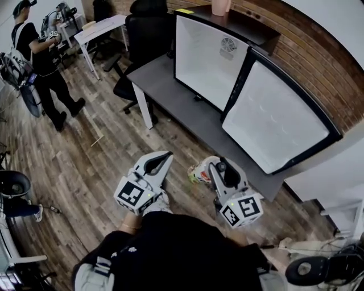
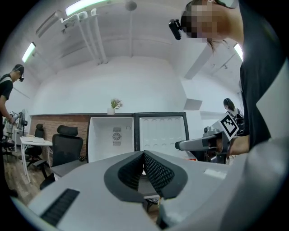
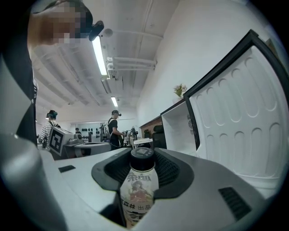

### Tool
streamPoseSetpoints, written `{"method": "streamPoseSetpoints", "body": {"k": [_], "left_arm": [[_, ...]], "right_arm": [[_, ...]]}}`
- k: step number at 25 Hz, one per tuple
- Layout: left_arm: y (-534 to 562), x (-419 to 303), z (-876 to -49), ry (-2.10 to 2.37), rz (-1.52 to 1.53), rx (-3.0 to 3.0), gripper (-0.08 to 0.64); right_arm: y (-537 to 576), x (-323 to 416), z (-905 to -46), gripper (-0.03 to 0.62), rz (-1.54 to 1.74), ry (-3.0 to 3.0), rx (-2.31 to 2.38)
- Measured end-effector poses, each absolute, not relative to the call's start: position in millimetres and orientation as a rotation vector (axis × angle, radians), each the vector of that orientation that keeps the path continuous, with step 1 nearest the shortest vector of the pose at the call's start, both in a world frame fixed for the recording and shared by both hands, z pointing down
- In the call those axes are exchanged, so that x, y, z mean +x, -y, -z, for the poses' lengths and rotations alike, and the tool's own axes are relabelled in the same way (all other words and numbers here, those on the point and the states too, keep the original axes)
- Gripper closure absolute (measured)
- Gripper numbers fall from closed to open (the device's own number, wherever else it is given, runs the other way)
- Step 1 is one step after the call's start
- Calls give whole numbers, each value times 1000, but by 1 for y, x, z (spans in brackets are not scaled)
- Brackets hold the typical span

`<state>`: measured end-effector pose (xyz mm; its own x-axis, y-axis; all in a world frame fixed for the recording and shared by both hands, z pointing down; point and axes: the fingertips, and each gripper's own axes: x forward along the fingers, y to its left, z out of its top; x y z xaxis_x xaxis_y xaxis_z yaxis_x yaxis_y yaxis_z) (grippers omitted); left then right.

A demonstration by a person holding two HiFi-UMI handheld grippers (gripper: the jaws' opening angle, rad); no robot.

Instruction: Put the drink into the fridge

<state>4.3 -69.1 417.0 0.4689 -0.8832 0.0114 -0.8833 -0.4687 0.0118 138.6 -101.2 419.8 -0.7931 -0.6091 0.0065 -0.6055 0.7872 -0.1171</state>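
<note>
The drink, a small bottle (image 3: 139, 189) with a black cap and a printed label, stands upright between the jaws of my right gripper (image 3: 144, 158), which is shut on it. In the head view this bottle (image 1: 199, 171) shows just left of the right gripper (image 1: 214, 169). The small fridge (image 1: 207, 59) stands on a grey table (image 1: 170, 99) with its door (image 1: 276, 119) swung wide open to the right and its white inside bare. My left gripper (image 1: 164, 159) is held beside the right one, its black pads (image 2: 153, 171) closed together with nothing between them.
A black office chair (image 1: 145, 34) stands at the table's far end, beside a white desk (image 1: 102, 25). A person in black (image 1: 40, 62) stands on the wood floor at the left. A pink object (image 1: 220, 7) sits on the fridge's top.
</note>
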Motion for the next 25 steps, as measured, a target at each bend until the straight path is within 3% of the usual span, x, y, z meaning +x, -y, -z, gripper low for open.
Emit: {"method": "streamPoseSetpoints", "body": {"k": [25], "left_arm": [[278,-131,-417,1282,41,2805,561]], "right_arm": [[274,1,-401,445,143,-2820,-1329]]}}
